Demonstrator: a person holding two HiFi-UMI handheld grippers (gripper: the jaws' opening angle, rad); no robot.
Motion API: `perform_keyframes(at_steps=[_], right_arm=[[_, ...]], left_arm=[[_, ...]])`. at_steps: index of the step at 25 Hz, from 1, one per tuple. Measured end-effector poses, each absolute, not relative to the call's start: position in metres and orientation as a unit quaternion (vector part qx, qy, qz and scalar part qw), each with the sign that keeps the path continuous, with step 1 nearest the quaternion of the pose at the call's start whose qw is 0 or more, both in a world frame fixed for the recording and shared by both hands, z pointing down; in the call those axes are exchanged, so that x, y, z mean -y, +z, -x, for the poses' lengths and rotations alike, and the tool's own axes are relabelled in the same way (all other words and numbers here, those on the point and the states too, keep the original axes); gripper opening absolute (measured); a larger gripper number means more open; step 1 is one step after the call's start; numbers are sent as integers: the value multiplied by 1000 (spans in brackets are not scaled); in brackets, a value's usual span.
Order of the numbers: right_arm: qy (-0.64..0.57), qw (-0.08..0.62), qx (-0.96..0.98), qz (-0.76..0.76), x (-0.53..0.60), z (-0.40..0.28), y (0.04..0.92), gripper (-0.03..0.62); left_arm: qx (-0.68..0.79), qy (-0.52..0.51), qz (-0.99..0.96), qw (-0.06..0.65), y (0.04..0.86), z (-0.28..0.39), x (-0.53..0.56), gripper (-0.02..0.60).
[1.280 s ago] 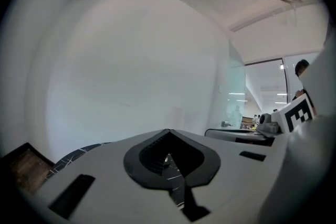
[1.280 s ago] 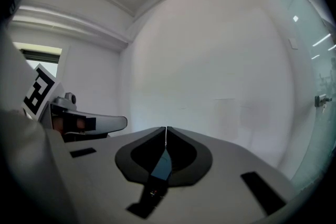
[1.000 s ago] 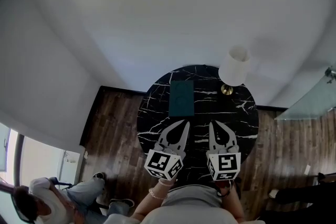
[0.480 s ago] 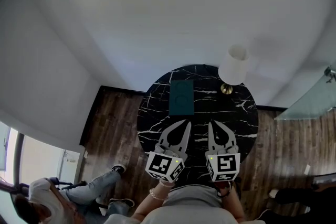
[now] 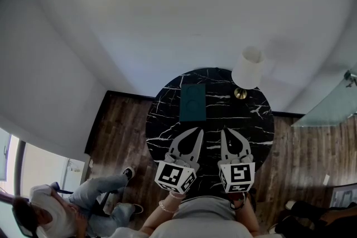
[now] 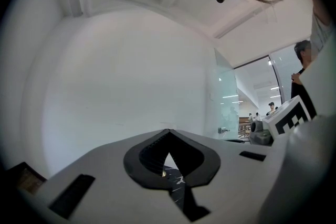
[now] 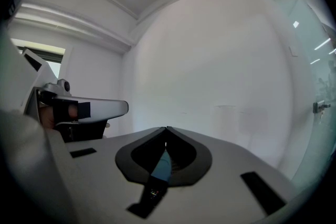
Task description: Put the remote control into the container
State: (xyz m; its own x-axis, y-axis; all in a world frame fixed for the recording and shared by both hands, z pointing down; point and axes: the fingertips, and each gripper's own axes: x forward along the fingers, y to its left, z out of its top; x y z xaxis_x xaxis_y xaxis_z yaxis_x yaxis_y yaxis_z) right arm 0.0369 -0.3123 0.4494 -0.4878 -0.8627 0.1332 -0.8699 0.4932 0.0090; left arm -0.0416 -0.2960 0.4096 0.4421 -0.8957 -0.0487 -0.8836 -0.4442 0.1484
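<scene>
A dark green rectangular container lies on the far left part of the round black marble table. My left gripper and right gripper hover side by side over the table's near half, both shut with nothing between the tips. The left gripper shows closed jaws with a sliver of marble through the gap. Through the gap of the right gripper I see a teal strip of the container and below it a dark thing with tiny coloured marks, perhaps the remote. The remote does not show in the head view.
A white-shaded lamp on a brass base stands at the table's far right. Wooden floor surrounds the table, white walls behind. A person sits on the floor at lower left. A glass partition is at the right.
Both grippers stay almost where they were, still shut. The person at lower left has shifted their legs.
</scene>
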Motion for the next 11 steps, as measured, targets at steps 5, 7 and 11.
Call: perform_keyframes(at_steps=[5,7,11], right_arm=[[28,62,863,-501,310,-37,449,14],[27,63,863,-500,309,-37,449,14],[27,64,864,-499,308,-36,449,14]], left_arm=[[524,-62,-848,53,410,42,294,6],[525,-62,-847,53,410,42,293,6],[525,-58,-848,51,411,42,293,6]])
